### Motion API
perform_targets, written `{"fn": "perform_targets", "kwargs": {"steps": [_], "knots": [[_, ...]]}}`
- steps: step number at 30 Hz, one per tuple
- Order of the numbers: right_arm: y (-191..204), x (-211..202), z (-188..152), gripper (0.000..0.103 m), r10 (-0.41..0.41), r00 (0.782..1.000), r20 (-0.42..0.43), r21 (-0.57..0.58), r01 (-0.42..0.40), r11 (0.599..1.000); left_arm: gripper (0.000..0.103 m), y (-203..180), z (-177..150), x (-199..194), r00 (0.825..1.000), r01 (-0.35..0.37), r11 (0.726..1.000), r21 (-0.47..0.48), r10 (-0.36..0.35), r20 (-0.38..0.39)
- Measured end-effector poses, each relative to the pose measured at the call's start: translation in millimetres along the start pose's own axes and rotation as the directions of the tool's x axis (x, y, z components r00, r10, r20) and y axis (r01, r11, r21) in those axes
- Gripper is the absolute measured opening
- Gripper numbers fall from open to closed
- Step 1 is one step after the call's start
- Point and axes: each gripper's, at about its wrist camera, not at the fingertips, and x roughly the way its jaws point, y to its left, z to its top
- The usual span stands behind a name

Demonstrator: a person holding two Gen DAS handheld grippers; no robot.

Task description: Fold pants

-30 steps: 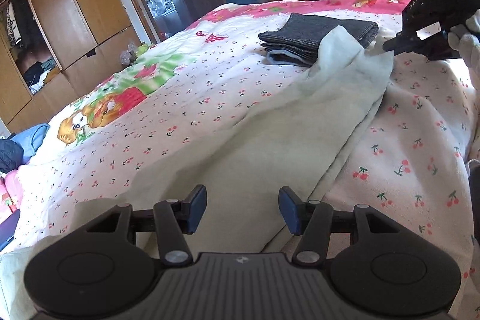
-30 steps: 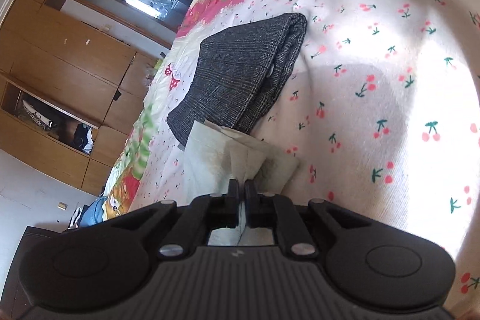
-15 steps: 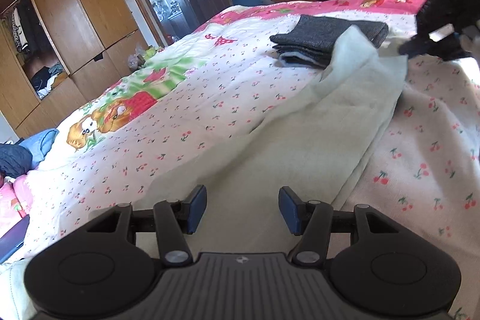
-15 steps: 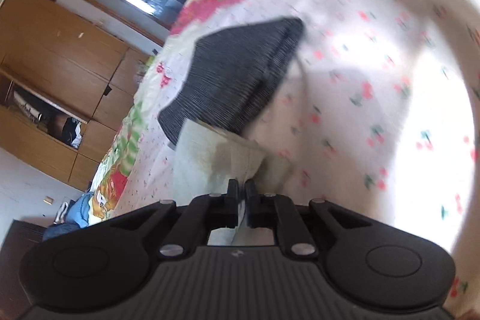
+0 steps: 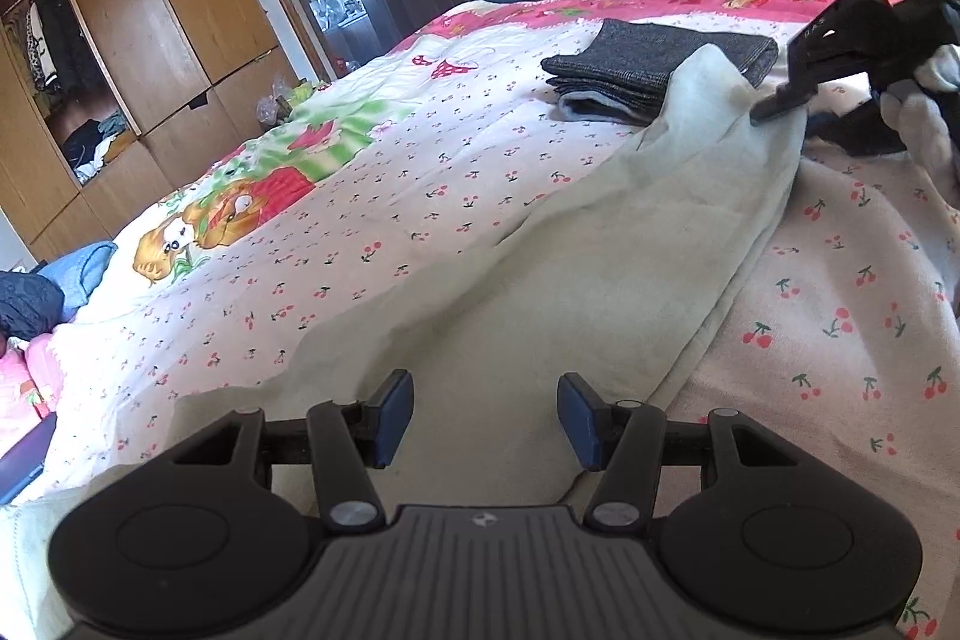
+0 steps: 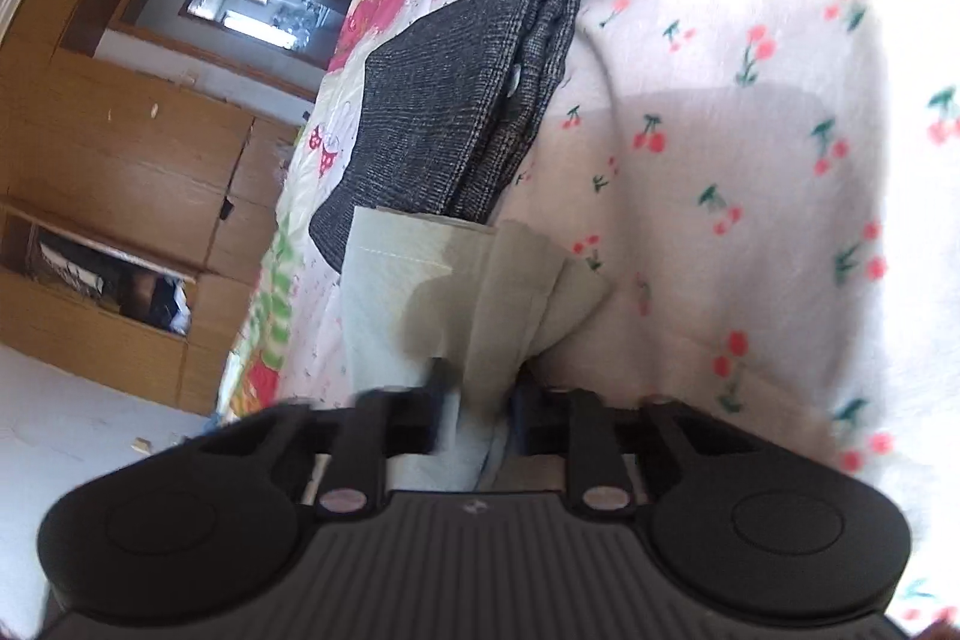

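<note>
Left wrist view: the pale green pants (image 5: 600, 250) are stretched across the cherry-print bedspread (image 5: 360, 196), running from 6 o'clock up to about 2 o'clock. The left gripper (image 5: 485, 418) hangs over the near end with its jaws apart and nothing pinched between the blue pads. Up at 2 o'clock the right gripper (image 5: 780, 100) has the far end lifted into a little peak. Its own camera is kinda blurry, but the fingers are clamped on a bunch of that pale cloth. A folded dark grey stack (image 5: 654, 64) sits at 1 o'clock, just behind the raised end.
</note>
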Motion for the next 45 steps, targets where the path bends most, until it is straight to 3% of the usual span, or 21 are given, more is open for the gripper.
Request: {"fn": "perform_targets", "kwargs": {"steps": [2, 6, 8, 11, 12, 15, 17, 18, 20, 22, 23, 25, 27, 30, 32, 35, 40, 41, 43, 44, 45], "knots": [[5.2, -5.6, 3.3, 0.004, 0.055, 0.999, 0.003, 0.028, -0.055, 0.998, 0.067, 1.1, 4.4, -1.9, 1.000, -0.001, 1.000, -0.006, 0.001, 0.005], [39.7, -60.3, 19.2, 0.004, 0.145, 0.984, 0.099, -0.132, -0.132, 0.983, 0.067, -4.1, 14.1, -3.8, 0.999, 0.030, 0.999, -0.018, -0.030, 0.038], [37.0, -74.9, 22.3, 0.005, 0.095, 0.987, 0.130, -0.172, -0.072, 0.982, 0.069, -9.2, 14.9, 2.1, 0.997, 0.078, 0.996, -0.050, -0.076, 0.030], [14.0, -62.1, 24.3, 0.011, -0.158, 0.983, 0.089, -0.190, 0.172, 0.967, 0.070, -14.8, 8.0, 19.2, 0.993, 0.111, 0.989, -0.093, -0.115, -0.041], [3.7, -63.2, 24.7, 0.011, -0.186, 0.980, 0.074, -0.157, 0.195, 0.968, 0.070, -13.7, 5.2, 19.2, 0.993, 0.105, 0.989, -0.102, -0.111, -0.049], [1.9, -91.3, 24.7, 0.011, -0.187, 0.969, 0.162, -0.152, 0.212, 0.965, 0.070, 1.5, -5.2, 4.9, 0.994, 0.088, 0.988, -0.129, -0.095, -0.045], [23.3, -106.1, 19.2, 0.011, -0.207, 0.949, 0.236, -0.256, 0.266, 0.929, 0.070, 13.8, -15.4, -7.0, 0.998, 0.048, 0.993, -0.104, -0.053, -0.046], [38.5, -107.1, 13.2, 0.011, -0.191, 0.953, 0.236, -0.323, 0.262, 0.909, 0.070, 20.6, -21.1, -12.4, 0.999, 0.022, 0.996, -0.088, -0.026, -0.046], [73.8, -91.4, -6.6, 0.011, -0.122, 0.979, 0.161, -0.466, 0.185, 0.865, 0.070, 36.9, -33.0, -19.5, 0.998, -0.032, 0.997, -0.071, 0.029, -0.055], [110.6, -52.7, -38.8, 0.011, -0.072, 0.997, 0.000, -0.584, 0.058, 0.810, 0.070, 53.9, -44.9, -22.0, 0.995, -0.074, 0.994, -0.078, 0.068, -0.077], [129.4, -27.3, -59.3, 0.011, -0.045, 0.994, -0.104, -0.618, -0.029, 0.786, 0.071, 62.3, -52.5, -21.5, 0.992, -0.082, 0.993, -0.090, 0.072, -0.106], [162.2, 25.5, -96.8, 0.015, -0.005, 0.956, -0.294, -0.625, -0.188, 0.758, 0.071, 75.5, -67.4, -18.0, 0.984, -0.074, 0.989, -0.130, 0.052, -0.170], [192.4, 80.7, -127.4, 0.020, 0.016, 0.896, -0.444, -0.597, -0.309, 0.741, 0.071, 84.5, -74.1, -21.7, 0.985, -0.055, 0.981, -0.186, 0.023, -0.172], [226.9, 153.0, -165.3, 0.020, 0.021, 0.810, -0.586, -0.564, -0.426, 0.707, 0.071, 90.3, -71.9, -26.5, 0.989, -0.058, 0.977, -0.205, 0.029, -0.144], [237.2, 187.4, -185.9, 0.023, 0.003, 0.768, -0.640, -0.547, -0.458, 0.700, 0.071, 92.8, -69.6, -27.6, 0.993, -0.043, 0.971, -0.234, 0.016, -0.117], [240.4, 221.6, -201.6, 0.023, -0.022, 0.656, -0.754, -0.476, -0.523, 0.707, 0.071, 93.6, -63.3, -26.6, 0.996, 0.002, 0.954, -0.301, -0.027, -0.081], [226.1, 213.2, -225.5, 0.023, -0.095, 0.421, -0.902, -0.369, -0.637, 0.677, 0.072, 82.7, -62.4, -15.3, 0.990, 0.067, 0.942, -0.330, -0.102, -0.092], [225.3, 207.2, -229.0, 0.023, -0.102, 0.384, -0.918, -0.349, -0.658, 0.667, 0.072, 80.5, -64.2, -13.4, 0.988, 0.076, 0.939, -0.334, -0.115, -0.100], [226.8, 196.1, -234.8, 0.023, -0.106, 0.336, -0.936, -0.326, -0.709, 0.625, 0.072, 76.8, -68.0, -11.3, 0.985, 0.089, 0.935, -0.344, -0.135, -0.111], [229.3, 192.1, -236.6, 0.023, -0.116, 0.344, -0.932, -0.341, -0.720, 0.605, 0.072, 75.7, -68.1, -11.9, 0.985, 0.086, 0.936, -0.341, -0.131, -0.111], [235.3, 188.5, -235.3, 0.023, -0.126, 0.381, -0.916, -0.381, -0.724, 0.575, 0.072, 75.5, -67.5, -12.6, 0.986, 0.087, 0.936, -0.342, -0.130, -0.107]]}}
